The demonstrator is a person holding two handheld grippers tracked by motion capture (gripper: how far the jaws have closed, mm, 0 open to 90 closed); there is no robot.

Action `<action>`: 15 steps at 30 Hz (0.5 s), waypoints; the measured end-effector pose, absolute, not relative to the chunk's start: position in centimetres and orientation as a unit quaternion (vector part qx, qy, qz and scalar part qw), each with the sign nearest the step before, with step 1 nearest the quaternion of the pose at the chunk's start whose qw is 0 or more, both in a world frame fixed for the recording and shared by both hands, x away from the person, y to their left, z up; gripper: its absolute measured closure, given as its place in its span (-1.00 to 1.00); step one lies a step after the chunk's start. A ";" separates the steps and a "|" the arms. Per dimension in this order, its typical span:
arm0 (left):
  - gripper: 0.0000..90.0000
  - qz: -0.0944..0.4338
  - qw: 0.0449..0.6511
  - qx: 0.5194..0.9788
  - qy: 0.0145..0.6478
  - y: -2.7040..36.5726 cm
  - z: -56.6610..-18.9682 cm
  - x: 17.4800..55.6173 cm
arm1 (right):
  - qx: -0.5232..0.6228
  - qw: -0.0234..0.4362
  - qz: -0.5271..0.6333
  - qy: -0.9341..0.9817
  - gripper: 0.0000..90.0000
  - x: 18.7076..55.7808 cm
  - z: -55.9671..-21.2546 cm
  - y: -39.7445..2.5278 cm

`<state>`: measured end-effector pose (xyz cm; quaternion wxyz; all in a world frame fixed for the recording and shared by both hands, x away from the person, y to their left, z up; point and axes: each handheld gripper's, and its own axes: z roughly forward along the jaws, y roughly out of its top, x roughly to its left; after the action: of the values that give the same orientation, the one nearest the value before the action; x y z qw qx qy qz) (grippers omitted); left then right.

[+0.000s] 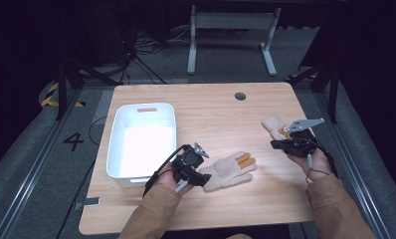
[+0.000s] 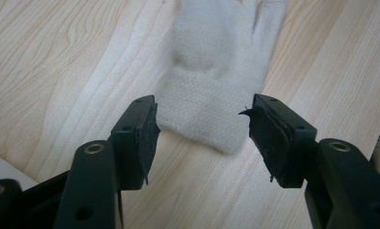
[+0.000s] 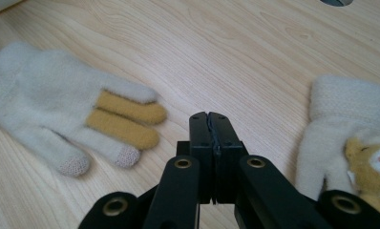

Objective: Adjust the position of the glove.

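Note:
A cream knit glove (image 1: 230, 172) with two mustard-yellow fingers lies flat at the middle front of the wooden table (image 1: 221, 112). My left gripper (image 1: 202, 177) is open at its cuff. In the left gripper view the glove's cuff (image 2: 205, 112) sits just beyond my open left gripper (image 2: 202, 131), untouched. A second cream glove (image 1: 274, 124) lies at the right, partly under my right gripper (image 1: 281, 145). In the right gripper view my right gripper (image 3: 210, 125) is shut with nothing in it, between the first glove (image 3: 59, 114) and the second glove (image 3: 350, 126), which bears a yellow animal patch.
A white plastic bin (image 1: 143, 139) stands on the left part of the table, beside my left hand. A round grey cable hole (image 1: 240, 96) sits near the far edge. Bare wood lies between the two gloves and behind them.

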<state>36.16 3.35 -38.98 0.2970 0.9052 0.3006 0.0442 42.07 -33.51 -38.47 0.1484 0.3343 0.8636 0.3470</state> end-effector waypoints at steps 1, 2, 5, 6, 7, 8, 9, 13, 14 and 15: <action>-0.04 0.044 0.297 0.905 0.301 3.4 -39.0 36.2 | 0.335 0.149 0.347 0.863 0.98 42.1 -38.5 -33.5; -0.04 0.046 0.299 0.904 0.301 3.4 -38.9 36.1 | 0.335 0.148 0.348 0.863 0.98 42.1 -38.4 -33.5; -0.05 0.043 0.299 0.905 0.300 3.6 -38.8 36.1 | 0.331 0.149 0.349 0.864 0.98 42.1 -38.4 -33.3; -0.05 0.042 0.298 0.905 0.301 3.6 -38.8 36.1 | 0.331 0.148 0.349 0.864 0.98 42.1 -38.4 -33.2; -0.06 0.041 0.299 0.905 0.301 3.7 -38.7 36.1 | 0.330 0.147 0.349 0.865 0.98 42.0 -38.4 -33.1; -0.06 0.041 0.299 0.905 0.301 3.7 -38.7 36.1 | 0.329 0.146 0.350 0.865 0.98 42.0 -38.4 -33.0; -0.07 0.041 0.299 0.905 0.301 3.7 -38.7 36.1 | 0.329 0.146 0.350 0.865 0.98 42.0 -38.4 -33.0; -0.08 0.040 0.301 0.904 0.302 3.9 -38.5 36.0 | 0.321 0.142 0.354 0.867 0.98 42.0 -38.7 -32.3; -0.08 0.041 0.302 0.903 0.303 3.9 -38.5 36.0 | 0.319 0.141 0.352 0.869 0.98 42.0 -38.9 -32.0; -0.06 0.039 0.300 0.904 0.303 3.9 -38.5 35.9 | 0.316 0.141 0.349 0.871 0.98 42.0 -39.0 -31.7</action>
<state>35.94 3.92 -38.52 0.3001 0.9037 0.3029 0.0395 42.01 -31.68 -38.98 0.1407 0.3161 0.8710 0.3488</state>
